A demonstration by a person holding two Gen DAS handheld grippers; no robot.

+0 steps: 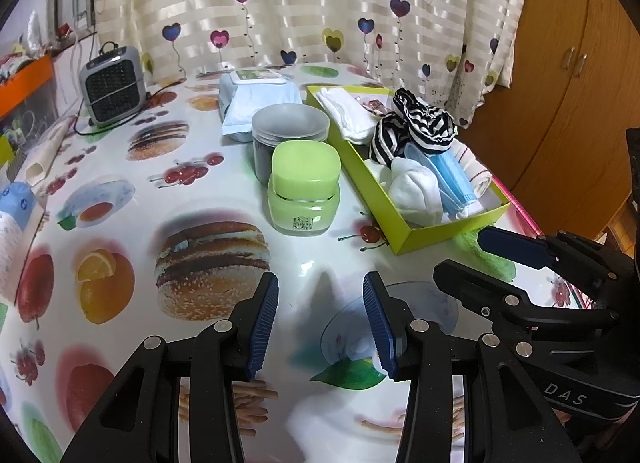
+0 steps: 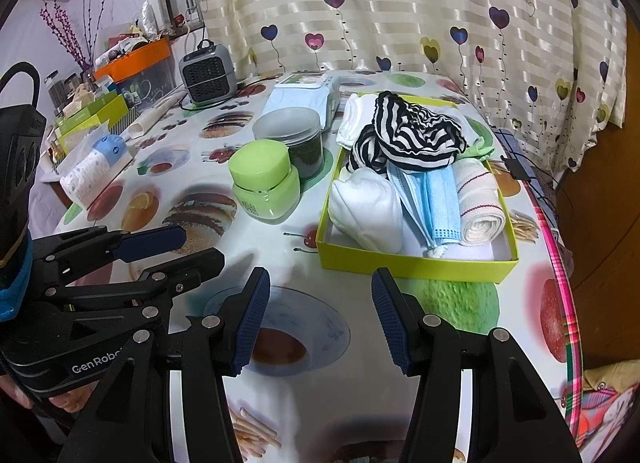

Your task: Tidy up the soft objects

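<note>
A lime-green cardboard box (image 1: 440, 232) (image 2: 404, 265) lies on the table to the right and holds the soft things. In it are a black-and-white striped cloth (image 1: 420, 125) (image 2: 412, 135), white socks (image 1: 414, 187) (image 2: 368, 207), a blue face mask (image 1: 456, 177) (image 2: 438, 203), a rolled cream towel (image 2: 482, 207) and a folded white cloth (image 1: 344, 113). My left gripper (image 1: 320, 321) hovers open and empty over the tablecloth, in front of the box. My right gripper (image 2: 316, 319) is also open and empty, just short of the box's near wall. Each gripper shows at the other view's edge.
A light-green jar (image 1: 304, 187) (image 2: 264, 187) and a dark jar with a grey lid (image 1: 290, 129) (image 2: 290, 129) stand left of the box. Behind them lie a wipes pack (image 1: 256, 103), a small grey heater (image 1: 112, 85) (image 2: 208, 71) and clutter at the far left. The table's edge (image 2: 560, 263) runs at the right.
</note>
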